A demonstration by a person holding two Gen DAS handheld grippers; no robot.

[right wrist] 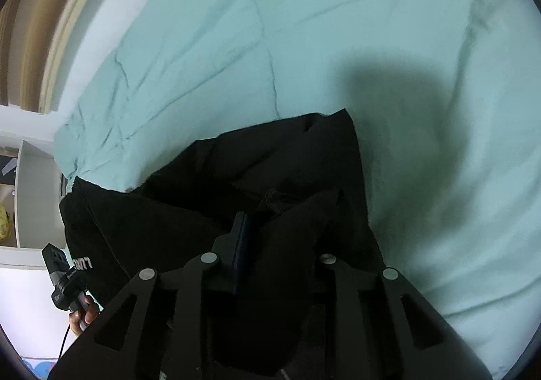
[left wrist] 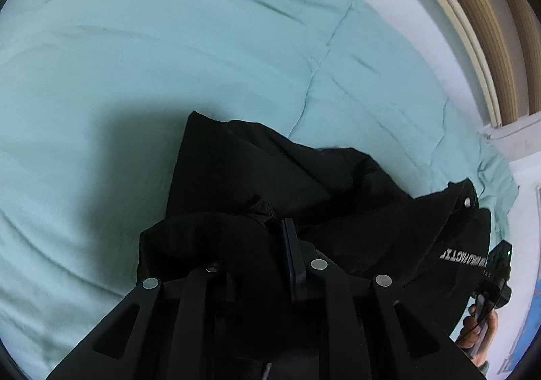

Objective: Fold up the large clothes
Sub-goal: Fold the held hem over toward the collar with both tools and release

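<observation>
Black garment (left wrist: 270,177) lies bunched on the teal bed cover (left wrist: 169,58), its near folds draped over both claws and a white-lettered edge (left wrist: 463,253) trailing toward the bed's side. The left claw (left wrist: 270,228) and the right claw (right wrist: 267,214) each pinch a fold of the garment, jaws nearly closed — one finger of each hidden under cloth. Beside the lettered edge, a hand (left wrist: 480,329) grips a handle.
</observation>
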